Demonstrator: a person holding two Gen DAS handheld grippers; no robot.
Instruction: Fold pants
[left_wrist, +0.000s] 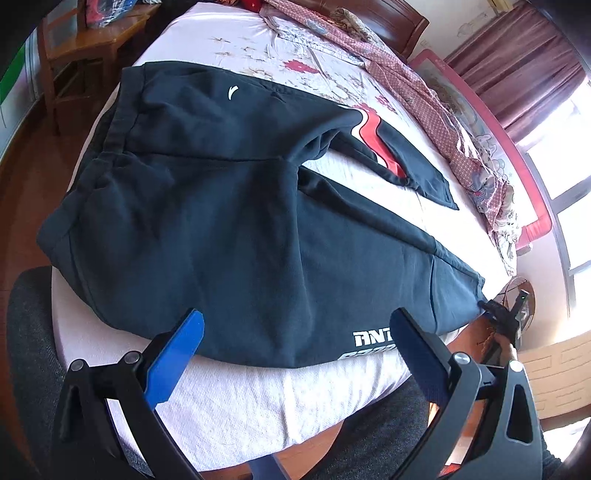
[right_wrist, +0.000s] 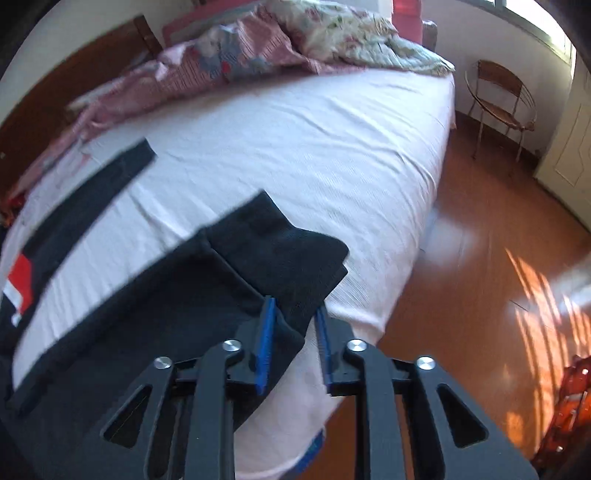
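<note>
Dark navy sweatpants (left_wrist: 221, 229) lie spread on the white bed (left_wrist: 240, 398), waistband at the left, the two legs running right, the far leg with a red and white stripe. My left gripper (left_wrist: 295, 328) is open and empty, over the near leg's lower edge by the white lettering. My right gripper (right_wrist: 294, 308) holds the near leg's cuff (right_wrist: 288, 251) between its blue pads at the bed's edge; it also shows in the left wrist view (left_wrist: 495, 308) at the cuff end. The far leg's cuff (right_wrist: 129, 155) lies flat on the bed.
A crumpled pink floral quilt (left_wrist: 424, 92) runs along the bed's far side (right_wrist: 258, 48). A wooden side table (left_wrist: 85, 40) stands at the back left. A wire chair (right_wrist: 498, 99) stands on the wooden floor (right_wrist: 480, 240) beyond the bed's foot.
</note>
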